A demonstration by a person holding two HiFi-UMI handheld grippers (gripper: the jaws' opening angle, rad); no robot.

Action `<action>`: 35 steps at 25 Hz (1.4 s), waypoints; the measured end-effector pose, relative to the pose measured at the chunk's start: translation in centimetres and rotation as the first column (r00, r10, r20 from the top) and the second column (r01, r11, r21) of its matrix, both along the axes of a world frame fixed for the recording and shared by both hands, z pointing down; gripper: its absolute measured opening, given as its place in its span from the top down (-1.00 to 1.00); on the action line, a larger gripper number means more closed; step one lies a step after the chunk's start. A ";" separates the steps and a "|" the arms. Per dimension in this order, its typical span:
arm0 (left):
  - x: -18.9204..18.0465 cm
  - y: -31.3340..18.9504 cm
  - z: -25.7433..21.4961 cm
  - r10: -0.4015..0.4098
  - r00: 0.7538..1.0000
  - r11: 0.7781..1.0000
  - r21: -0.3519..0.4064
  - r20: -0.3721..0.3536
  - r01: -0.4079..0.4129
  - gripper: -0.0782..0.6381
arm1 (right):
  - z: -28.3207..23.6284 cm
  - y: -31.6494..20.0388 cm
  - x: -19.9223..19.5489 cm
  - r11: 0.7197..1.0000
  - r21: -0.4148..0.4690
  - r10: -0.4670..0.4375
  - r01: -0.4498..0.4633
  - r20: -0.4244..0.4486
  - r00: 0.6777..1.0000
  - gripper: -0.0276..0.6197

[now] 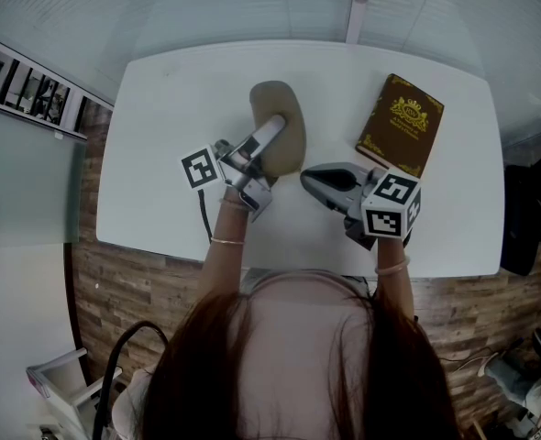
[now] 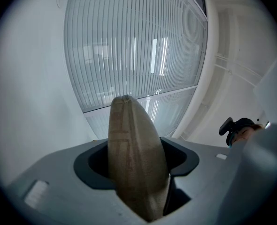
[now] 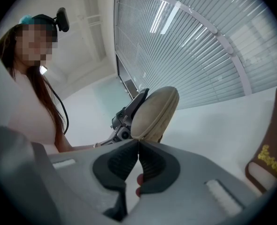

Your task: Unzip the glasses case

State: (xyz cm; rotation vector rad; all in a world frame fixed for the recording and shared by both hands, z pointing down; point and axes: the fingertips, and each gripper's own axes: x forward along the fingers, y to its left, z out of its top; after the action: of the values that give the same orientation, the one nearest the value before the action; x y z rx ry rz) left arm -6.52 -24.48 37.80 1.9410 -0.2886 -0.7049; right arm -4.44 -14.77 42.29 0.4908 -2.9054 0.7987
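Note:
A tan fabric glasses case (image 1: 286,108) is held off the white table (image 1: 170,108) near its middle, tilted up. My left gripper (image 1: 277,127) is shut on its sides; in the left gripper view the case (image 2: 131,144) fills the gap between the dark pads (image 2: 94,165) and rises past them. My right gripper (image 1: 307,180) comes in from the right, shut, with its tips meeting at the case's near lower end (image 3: 152,111). The right gripper view shows the closed tips (image 3: 138,143) just under the case. Whether a zip pull is pinched there is hidden.
A brown book with gold print (image 1: 401,125) lies at the table's right, close beside my right gripper, and shows at the right edge as the book (image 3: 270,153). The table's near edge runs just under both hands. A ribbed glass wall stands behind the table.

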 end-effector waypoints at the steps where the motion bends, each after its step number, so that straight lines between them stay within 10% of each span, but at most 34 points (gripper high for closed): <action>1: 0.0 0.0 0.0 -0.002 1.000 1.000 0.000 0.000 0.002 -0.05 | 0.0 0.0 -0.1 1.000 -0.001 -0.002 0.002 0.000 1.000 0.90; 35: 0.6 -0.2 0.5 -0.090 0.996 0.995 -0.049 -0.029 0.088 -0.05 | 0.5 1.2 -2.1 0.998 -0.015 -0.066 0.066 0.005 0.998 0.90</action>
State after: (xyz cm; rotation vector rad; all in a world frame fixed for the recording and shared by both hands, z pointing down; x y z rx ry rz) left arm -5.92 -24.71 38.27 1.8800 -0.3714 -0.7789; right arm -6.53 -13.59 42.79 0.3900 -2.9009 0.8130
